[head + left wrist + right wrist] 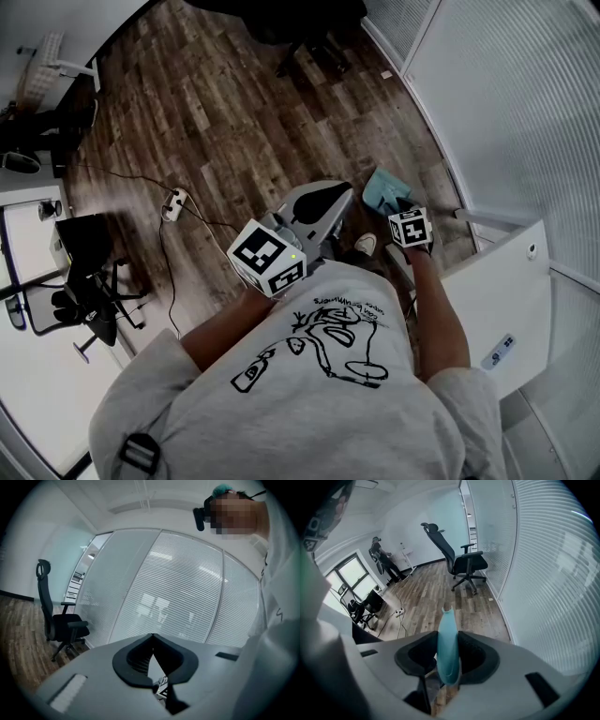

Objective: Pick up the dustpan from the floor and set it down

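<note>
By glass wall, dustpan, wood floor.

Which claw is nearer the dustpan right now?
Right. The right claw grips the dustpan by its handle. The left claw is held apart from it, shut and empty, facing the glass wall.

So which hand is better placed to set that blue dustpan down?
The right. The right gripper has the dustpan clamped by its handle between its jaws, so it likely only needs to lower and let go. The left gripper is shut on nothing, pointing at the blinds.
</note>
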Tool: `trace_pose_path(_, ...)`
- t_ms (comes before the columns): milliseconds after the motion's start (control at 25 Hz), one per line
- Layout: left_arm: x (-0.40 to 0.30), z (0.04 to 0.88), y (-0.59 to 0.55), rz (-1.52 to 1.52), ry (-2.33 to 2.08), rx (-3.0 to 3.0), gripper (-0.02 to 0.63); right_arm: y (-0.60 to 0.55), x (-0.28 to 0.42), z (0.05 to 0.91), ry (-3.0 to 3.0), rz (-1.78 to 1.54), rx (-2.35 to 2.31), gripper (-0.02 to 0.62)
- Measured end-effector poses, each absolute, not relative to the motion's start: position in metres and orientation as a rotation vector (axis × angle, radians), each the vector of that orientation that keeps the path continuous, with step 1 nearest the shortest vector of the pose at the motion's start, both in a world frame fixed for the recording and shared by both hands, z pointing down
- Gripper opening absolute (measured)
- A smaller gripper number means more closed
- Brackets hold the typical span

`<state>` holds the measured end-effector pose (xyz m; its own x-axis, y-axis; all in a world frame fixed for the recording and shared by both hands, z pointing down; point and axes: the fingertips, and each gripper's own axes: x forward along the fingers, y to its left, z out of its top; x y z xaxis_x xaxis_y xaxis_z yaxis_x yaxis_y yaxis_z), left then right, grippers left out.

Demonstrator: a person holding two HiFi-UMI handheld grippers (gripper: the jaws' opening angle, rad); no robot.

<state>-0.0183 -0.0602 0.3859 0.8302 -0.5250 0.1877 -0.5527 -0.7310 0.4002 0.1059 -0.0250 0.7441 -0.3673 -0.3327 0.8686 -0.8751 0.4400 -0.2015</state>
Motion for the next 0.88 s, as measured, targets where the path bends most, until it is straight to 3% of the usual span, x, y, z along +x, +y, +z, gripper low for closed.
trace_pose_path(880,-0.025,0.392,-0.055,0.088,-0.799,2.555,0.002,-0.014,0.101,0.775,-1.844,0.937,0.970,0.129)
